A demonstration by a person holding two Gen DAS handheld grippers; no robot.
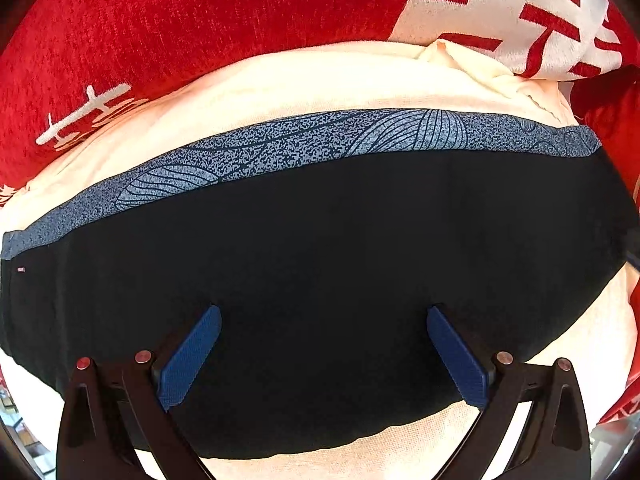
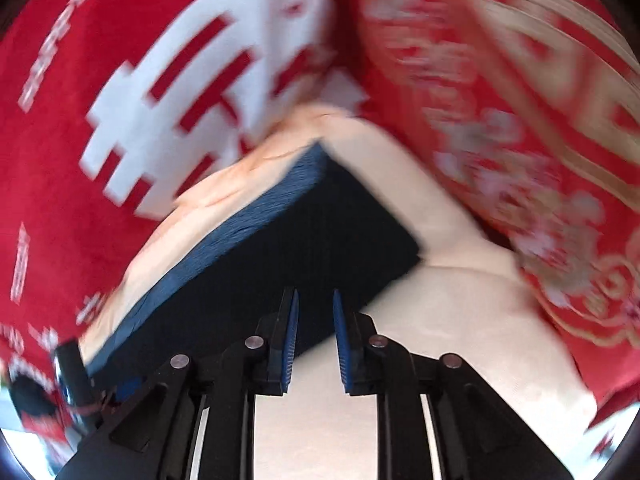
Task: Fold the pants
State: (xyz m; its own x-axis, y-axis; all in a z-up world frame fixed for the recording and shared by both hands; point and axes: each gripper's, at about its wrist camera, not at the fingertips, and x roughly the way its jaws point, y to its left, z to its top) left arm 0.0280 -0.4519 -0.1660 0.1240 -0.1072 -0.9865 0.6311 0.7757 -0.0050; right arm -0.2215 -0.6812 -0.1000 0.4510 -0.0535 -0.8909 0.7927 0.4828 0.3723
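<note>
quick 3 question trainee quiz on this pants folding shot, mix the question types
1. True or false: the left gripper stands wide open over the dark pants.
2. Which band runs along the pants' far edge? A) a patterned blue band B) a red stripe C) a white cord
3. What lies directly under the pants?

Key:
1. True
2. A
3. A cream cloth, spread over the red bedding

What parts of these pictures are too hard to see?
- Left wrist view: the pants run behind the left gripper arms; their lower hem is partly covered.
- Right wrist view: motion blur smears the red patterned fabric.
- Right wrist view: the right gripper hides the pants' near edge.
</note>
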